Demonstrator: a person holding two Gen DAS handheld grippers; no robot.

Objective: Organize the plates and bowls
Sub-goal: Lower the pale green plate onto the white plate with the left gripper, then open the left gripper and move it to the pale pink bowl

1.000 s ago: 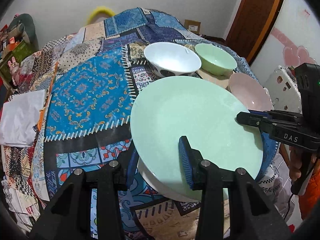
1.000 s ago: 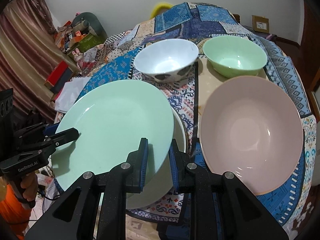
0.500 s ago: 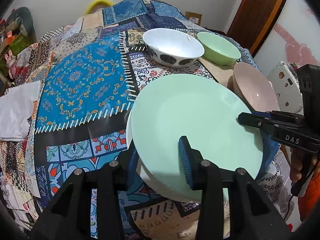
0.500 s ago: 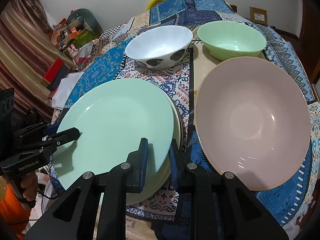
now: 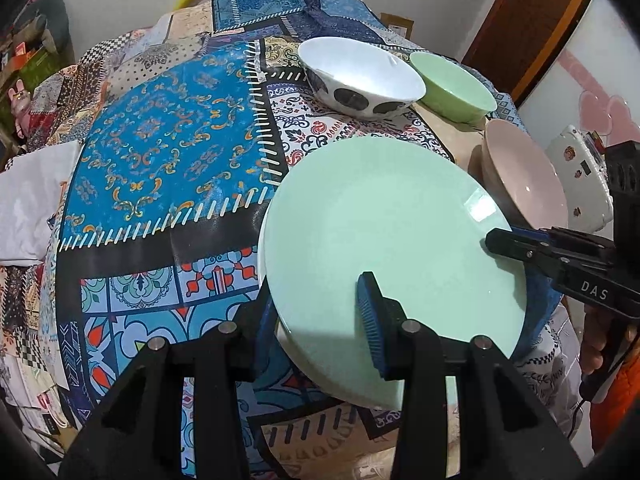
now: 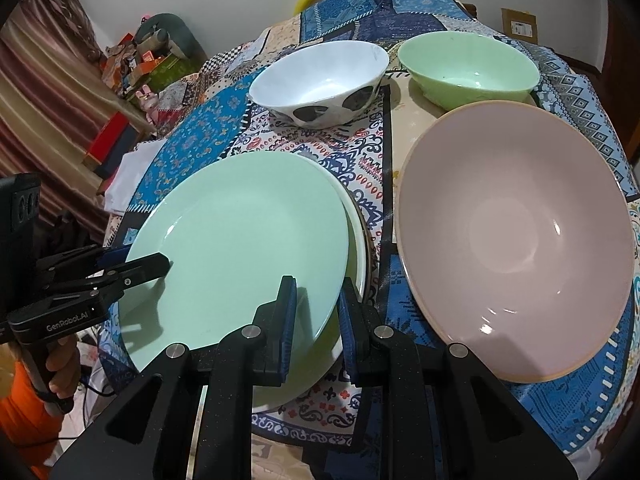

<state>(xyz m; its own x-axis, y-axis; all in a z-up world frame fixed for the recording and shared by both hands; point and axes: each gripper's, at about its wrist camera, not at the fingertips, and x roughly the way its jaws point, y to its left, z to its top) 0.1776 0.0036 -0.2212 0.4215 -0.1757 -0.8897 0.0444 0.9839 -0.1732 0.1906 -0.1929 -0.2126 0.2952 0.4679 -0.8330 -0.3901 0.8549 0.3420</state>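
A mint green plate (image 5: 392, 232) hangs just over a white plate (image 6: 358, 240) on the patchwork tablecloth (image 5: 160, 160). Both grippers hold it by opposite rims. My left gripper (image 5: 316, 320) is shut on the near rim in the left wrist view, one finger above the plate and one below. My right gripper (image 6: 316, 320) is shut on the mint green plate (image 6: 248, 248) at its right rim. Beside the plates sits a wide pink bowl (image 6: 512, 240). Farther back stand a white bowl with dark spots (image 6: 320, 76) and a green bowl (image 6: 468, 68).
A folded white cloth (image 5: 28, 200) lies at the table's left edge. A white appliance (image 5: 580, 176) stands off the table on the right, near a brown door (image 5: 532, 28). Boxes and clutter (image 6: 140, 64) fill the back left corner. A hand in an orange sleeve (image 6: 24, 412) holds the left gripper.
The mint green plate has come down with both grippers toward the white plate beneath it. The bowls have stayed where they were.
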